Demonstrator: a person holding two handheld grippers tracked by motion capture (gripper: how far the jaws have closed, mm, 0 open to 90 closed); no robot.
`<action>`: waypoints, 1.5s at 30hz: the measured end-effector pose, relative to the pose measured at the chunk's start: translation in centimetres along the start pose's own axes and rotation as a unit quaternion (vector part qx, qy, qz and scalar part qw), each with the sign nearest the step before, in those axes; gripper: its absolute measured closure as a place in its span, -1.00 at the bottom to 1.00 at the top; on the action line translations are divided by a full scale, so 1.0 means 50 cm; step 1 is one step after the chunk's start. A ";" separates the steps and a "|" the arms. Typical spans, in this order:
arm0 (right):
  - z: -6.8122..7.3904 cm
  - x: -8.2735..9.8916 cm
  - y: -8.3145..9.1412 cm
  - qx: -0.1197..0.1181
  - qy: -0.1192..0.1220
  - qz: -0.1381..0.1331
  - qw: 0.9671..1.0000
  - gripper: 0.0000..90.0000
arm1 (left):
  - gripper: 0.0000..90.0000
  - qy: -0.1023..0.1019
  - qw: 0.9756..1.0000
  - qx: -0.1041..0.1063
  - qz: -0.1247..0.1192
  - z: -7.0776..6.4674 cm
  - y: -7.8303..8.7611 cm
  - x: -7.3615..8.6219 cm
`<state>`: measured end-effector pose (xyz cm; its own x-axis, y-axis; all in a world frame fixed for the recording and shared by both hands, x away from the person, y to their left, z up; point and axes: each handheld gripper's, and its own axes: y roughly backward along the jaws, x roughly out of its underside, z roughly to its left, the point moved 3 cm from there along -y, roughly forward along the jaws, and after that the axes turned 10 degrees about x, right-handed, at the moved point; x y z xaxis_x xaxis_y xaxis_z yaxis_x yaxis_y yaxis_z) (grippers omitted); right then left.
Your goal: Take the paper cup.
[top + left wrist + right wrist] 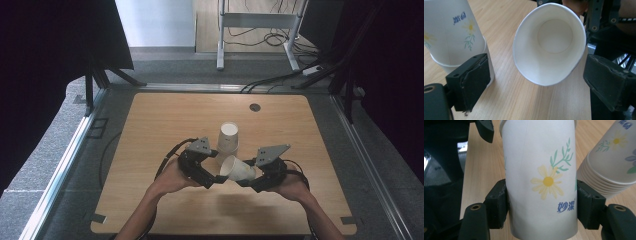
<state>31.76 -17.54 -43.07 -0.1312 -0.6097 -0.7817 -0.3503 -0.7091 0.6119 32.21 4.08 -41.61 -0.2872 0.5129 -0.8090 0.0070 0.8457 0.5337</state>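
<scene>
My right gripper (pixel 541 202) is shut on a white paper cup (pixel 541 177) printed with a yellow daisy, held on its side above the table. In the high view that cup (pixel 239 169) points its open mouth toward my left gripper (pixel 216 176). The left gripper (pixel 534 75) stands open, its two pads (pixel 474 80) either side of the cup's mouth (pixel 551 42) without touching it. A stack of upside-down matching cups (pixel 228 140) stands on the wooden table (pixel 165 120) just behind both grippers, and the stack (pixel 451 35) sits at the left in the left gripper view.
A round grommet (pixel 255 107) sits near the table's far edge. Metal rails run along both sides of the table. Beyond it are a desk frame (pixel 260 22) and floor cables. Bare wood lies to the left, right and front.
</scene>
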 end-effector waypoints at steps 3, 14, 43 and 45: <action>-0.001 0.005 0.000 0.002 -0.009 -0.017 1.000 -0.22 | -0.81 -0.001 1.000 0.007 -0.015 0.001 -0.001 -0.001; 0.007 0.016 -0.002 -0.004 -0.015 -0.055 0.998 -0.22 | -0.71 -0.006 0.999 0.040 -0.036 0.005 -0.025 -0.005; 0.007 0.026 -0.022 -0.006 -0.008 -0.035 0.999 -0.52 | -0.31 -0.029 0.999 0.016 -0.007 -0.005 -0.016 -0.024; 0.005 0.027 -0.021 0.000 -0.014 -0.035 0.999 -0.55 | -0.31 -0.031 0.999 0.011 -0.003 -0.005 -0.012 -0.024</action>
<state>31.73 -17.53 -44.78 -0.1332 -0.5490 -0.8251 -0.3594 -0.7492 0.5564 32.34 2.90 -40.91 -0.2271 0.5148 -0.8267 0.0269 0.8518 0.5231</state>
